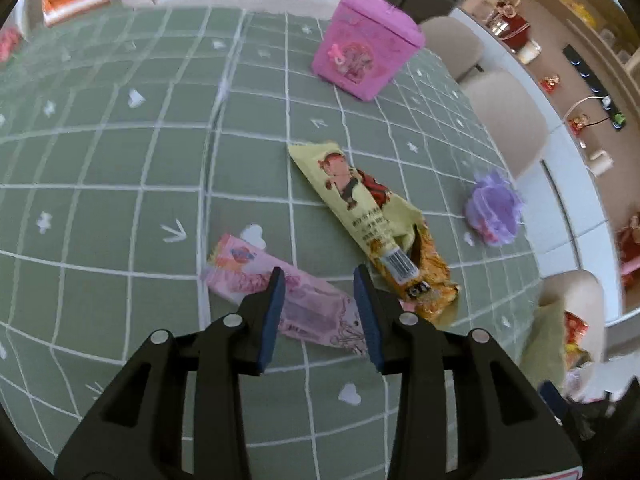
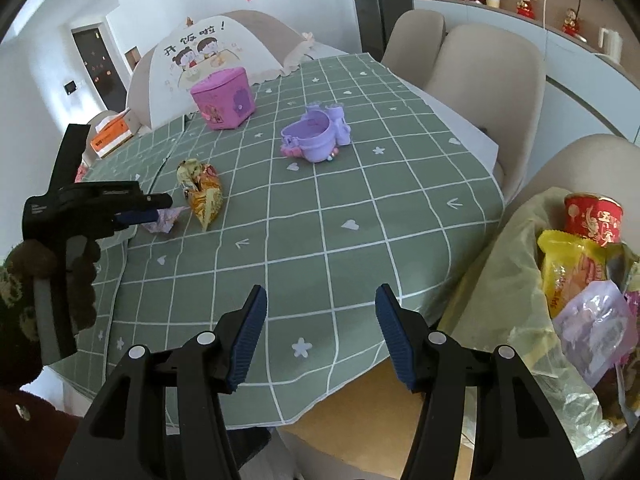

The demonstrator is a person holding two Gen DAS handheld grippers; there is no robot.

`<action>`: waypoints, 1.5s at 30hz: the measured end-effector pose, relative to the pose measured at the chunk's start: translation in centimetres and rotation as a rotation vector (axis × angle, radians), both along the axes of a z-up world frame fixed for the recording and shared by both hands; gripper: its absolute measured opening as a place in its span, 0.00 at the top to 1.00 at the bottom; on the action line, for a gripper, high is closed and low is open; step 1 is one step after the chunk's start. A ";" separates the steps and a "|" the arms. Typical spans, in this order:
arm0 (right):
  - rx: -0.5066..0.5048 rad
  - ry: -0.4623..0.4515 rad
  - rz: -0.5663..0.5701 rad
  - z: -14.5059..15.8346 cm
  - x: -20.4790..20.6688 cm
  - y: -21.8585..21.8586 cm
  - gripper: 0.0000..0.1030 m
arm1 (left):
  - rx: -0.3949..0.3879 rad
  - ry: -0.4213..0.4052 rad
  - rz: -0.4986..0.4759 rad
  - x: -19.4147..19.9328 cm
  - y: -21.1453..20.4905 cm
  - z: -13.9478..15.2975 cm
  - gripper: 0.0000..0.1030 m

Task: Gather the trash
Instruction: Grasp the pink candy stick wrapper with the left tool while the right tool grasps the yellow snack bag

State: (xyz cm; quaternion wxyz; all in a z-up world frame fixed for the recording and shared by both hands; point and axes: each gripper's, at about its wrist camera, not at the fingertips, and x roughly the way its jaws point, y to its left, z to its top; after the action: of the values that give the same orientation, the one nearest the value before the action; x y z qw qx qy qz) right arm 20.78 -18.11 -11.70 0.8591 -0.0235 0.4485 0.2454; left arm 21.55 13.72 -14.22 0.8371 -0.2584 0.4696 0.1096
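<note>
Nearest, over the near edge of the table: right gripper point(image 2: 322, 291), spread wide and carrying nothing, probably kept back to leave the other tool room to work. Just to its right, slumped on a chair seat: pale green trash bag point(image 2: 500, 280), mouth gaping toward the table, already loaded with a red can point(image 2: 593, 216) and a yellow packet point(image 2: 572, 272). Placed low and close, likely so that a short swing off the table edge ends above it.

Farther in, on the left side in the right wrist view: left gripper point(image 1: 320, 276), jaws parted and set astride the pink wrapper point(image 1: 240, 276), not closed on it yet. Lying flat on the green checked tablecloth point(image 1: 100, 200), that wrapper, angled across the gap, its far left end sticking out past the left finger. Flat and thin, so probably needing the tips pressed down to the cloth before pinching.

Touching or just beside the right finger: yellow-and-orange wrapper point(image 1: 360, 208), crumpled, stretched away toward the far side. Risk of catching its near end in the same pinch.

Beyond, well apart to the right: purple toy point(image 1: 494, 210). Farther back: pink box point(image 1: 368, 56), lid on. Plenty of bare cloth between these and the wrappers; open path rightward to the bag, apart from that toy.

Farthest: white food cover point(image 2: 208, 52) and an orange tissue box point(image 2: 110, 136) at the far rim.
</note>
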 end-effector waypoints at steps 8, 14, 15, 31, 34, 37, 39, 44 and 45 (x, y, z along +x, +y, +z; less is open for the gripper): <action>0.020 -0.004 0.005 -0.2 0.6 -0.3 0.48 | 0.100 0.003 -0.050 0.0 -1.4 -0.1 0.56; 0.035 -0.014 0.058 -0.1 2.0 1.5 0.48 | 0.134 0.075 -0.128 1.1 -1.6 0.1 0.58; 0.038 -0.017 0.080 0.0 2.4 2.2 0.48 | 0.095 0.069 -0.122 1.0 -1.0 0.2 0.72; 0.045 0.014 0.398 -1.9 10.2 20.0 0.48 | -0.103 0.020 0.001 -7.9 7.3 2.3 0.68; 0.057 0.072 0.422 -2.6 10.6 20.5 0.61 | -0.128 0.015 -0.047 -7.7 6.2 2.1 0.68; 0.075 0.066 0.404 -1.9 10.0 19.0 0.73 | -0.132 0.012 -0.084 -7.3 5.0 2.1 0.67; 0.089 0.056 0.365 -1.2 9.7 17.1 0.74 | -0.135 0.016 -0.100 -6.8 4.3 2.0 0.67; 0.095 0.009 0.234 1.0 8.3 11.5 0.74 | -0.148 0.033 -0.097 -4.9 2.7 1.5 0.67; 0.089 -0.007 0.207 1.6 7.7 10.1 0.74 | -0.151 0.036 -0.090 -4.5 2.4 1.4 0.67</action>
State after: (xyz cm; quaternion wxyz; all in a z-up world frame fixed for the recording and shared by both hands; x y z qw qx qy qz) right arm 28.45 -8.02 -10.14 0.8309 -0.0322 0.4293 0.3526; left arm 17.07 16.17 -12.86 0.8107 -0.2975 0.5027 0.0407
